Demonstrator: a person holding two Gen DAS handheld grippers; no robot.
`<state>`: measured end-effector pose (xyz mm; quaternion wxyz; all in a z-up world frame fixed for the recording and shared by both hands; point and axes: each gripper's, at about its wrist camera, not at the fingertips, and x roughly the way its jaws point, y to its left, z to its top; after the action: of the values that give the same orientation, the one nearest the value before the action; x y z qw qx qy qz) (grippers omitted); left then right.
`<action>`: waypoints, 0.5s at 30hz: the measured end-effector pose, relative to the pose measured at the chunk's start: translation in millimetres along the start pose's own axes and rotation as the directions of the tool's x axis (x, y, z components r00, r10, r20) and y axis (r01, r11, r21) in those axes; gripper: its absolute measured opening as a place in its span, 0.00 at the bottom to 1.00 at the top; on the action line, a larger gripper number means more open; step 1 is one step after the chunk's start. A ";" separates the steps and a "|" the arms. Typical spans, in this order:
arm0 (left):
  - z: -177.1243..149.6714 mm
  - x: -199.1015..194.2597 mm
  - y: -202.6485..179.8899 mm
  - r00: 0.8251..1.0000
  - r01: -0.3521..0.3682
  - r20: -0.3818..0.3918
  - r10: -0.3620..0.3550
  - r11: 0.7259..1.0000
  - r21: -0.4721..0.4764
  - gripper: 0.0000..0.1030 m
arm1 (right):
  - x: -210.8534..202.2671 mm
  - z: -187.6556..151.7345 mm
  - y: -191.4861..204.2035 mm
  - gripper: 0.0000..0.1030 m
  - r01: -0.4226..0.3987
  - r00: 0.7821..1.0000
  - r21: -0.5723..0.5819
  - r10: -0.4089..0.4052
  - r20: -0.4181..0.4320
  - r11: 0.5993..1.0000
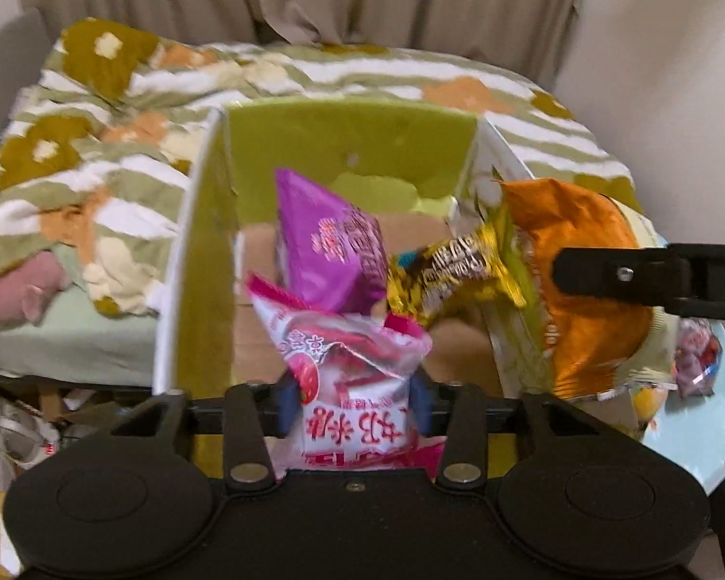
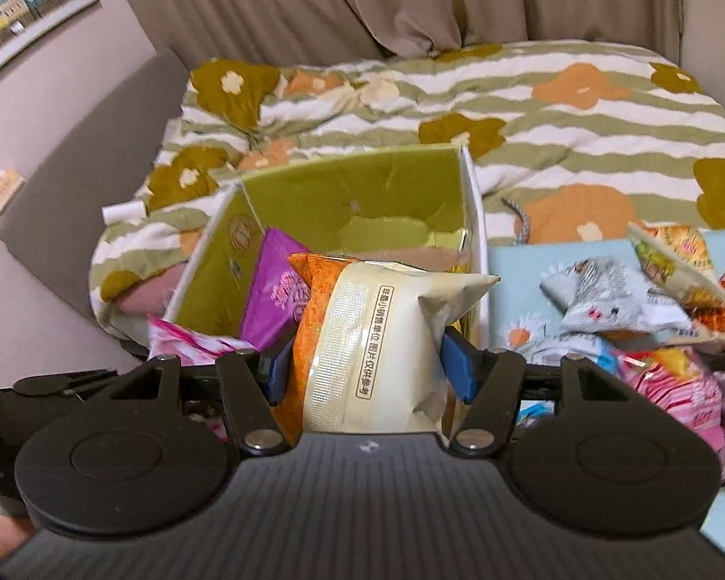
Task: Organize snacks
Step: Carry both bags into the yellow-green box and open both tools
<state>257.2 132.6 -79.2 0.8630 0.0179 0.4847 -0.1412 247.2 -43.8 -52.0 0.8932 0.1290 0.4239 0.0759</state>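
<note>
Clamped between the blue pads of the left tool [image 1: 355, 403] is a pink-and-white snack packet [image 1: 350, 377] with red lettering, crumpled at the neck and held at the near edge of an open box [image 1: 348, 145] with a green lining. Inside the box, a purple packet [image 1: 331, 246] stands upright on the brown cardboard floor, and a gold-and-brown wrapped bar [image 1: 452, 268] leans just beside it toward the right wall. An orange bag [image 1: 589, 280] sits at that right wall, with part of the other tool crossing in front of it.

From the right wrist view, the right tool [image 2: 362, 362] grips that orange bag [image 2: 362, 333] by its cream back panel, which carries a strip of black print; the bag hangs over the box's near right corner. Only this view shows the loose pile of snacks [image 2: 652, 319] on a pale blue bench [image 2: 512, 270] to the right of the box [image 2: 353, 193], and a framed picture [image 2: 19, 14] on the wall. A flowered, striped quilt [image 2: 531, 111] covers the bed behind.
</note>
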 end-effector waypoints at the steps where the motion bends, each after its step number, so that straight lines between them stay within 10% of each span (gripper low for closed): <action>1: -1.1 0.5 0.7 1.000 0.003 0.008 -0.003 1.000 0.004 0.88 | 2.8 -2.4 0.8 0.75 0.008 1.000 0.003 -0.008 -0.008 1.000; 2: -2.9 -2.0 0.7 1.000 -0.002 0.029 0.002 1.000 0.010 1.00 | 5.0 -3.9 1.6 0.75 0.014 1.000 0.005 -0.014 -0.014 1.000; 15: -16.6 -41.8 19.8 0.990 -0.058 0.123 0.068 0.995 -0.084 1.00 | 11.1 -3.2 10.1 0.75 -0.030 0.999 -0.051 0.028 -0.041 0.998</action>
<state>228.0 163.9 -54.9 0.8959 -0.0105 0.4339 -0.0952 251.4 -30.9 -59.2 0.8864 0.1104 0.4377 0.1023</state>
